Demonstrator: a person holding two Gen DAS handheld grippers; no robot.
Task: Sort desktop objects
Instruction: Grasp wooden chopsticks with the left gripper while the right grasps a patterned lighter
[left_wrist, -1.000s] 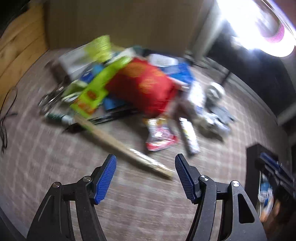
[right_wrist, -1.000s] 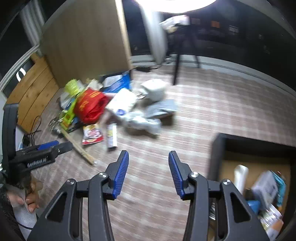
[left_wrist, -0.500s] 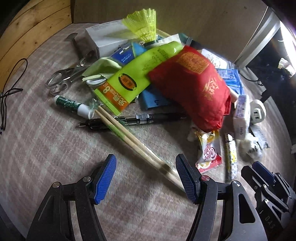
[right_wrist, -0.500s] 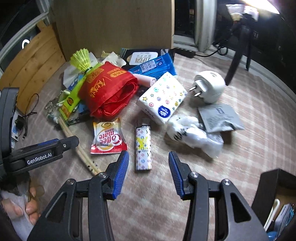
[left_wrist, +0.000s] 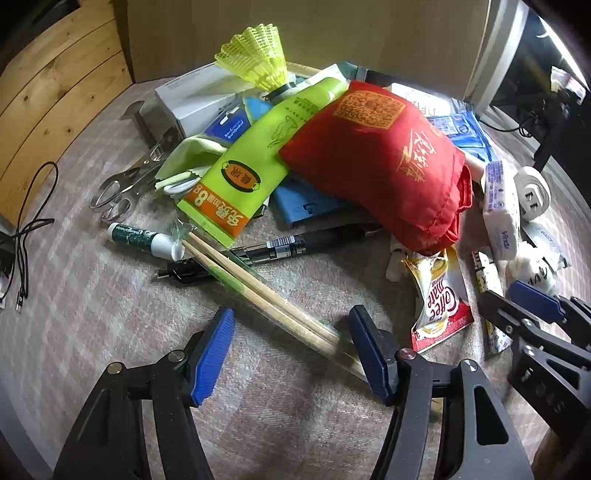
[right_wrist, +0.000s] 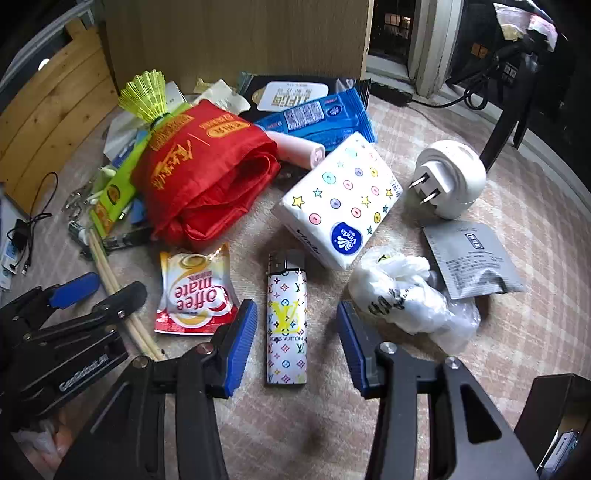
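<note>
Things are lying in a heap on a pale checked table (right_wrist: 424, 122), with a wooden panel (right_wrist: 236, 40) standing behind and plank boarding (left_wrist: 55, 92) at the left.

Left gripper (left_wrist: 291, 352) is hovering with fingers spread wide, nothing between the pads; wrapped chopsticks (left_wrist: 258, 291) are running slantwise between the fingers, their near end by the right-hand finger. Contact unclear.

Right gripper (right_wrist: 295, 341) is also gaping, its fingers flanking a patterned lighter (right_wrist: 286, 321) without touching it. A coffee sachet (right_wrist: 194, 291) is lying just left, a tissue pack (right_wrist: 341, 199) beyond.

Against half a second ago: both grippers have come closer and lower; the lighter is now sitting between the right fingers, and the chopsticks' near end is sitting deeper between the left ones. The heap is lying unchanged.
</note>
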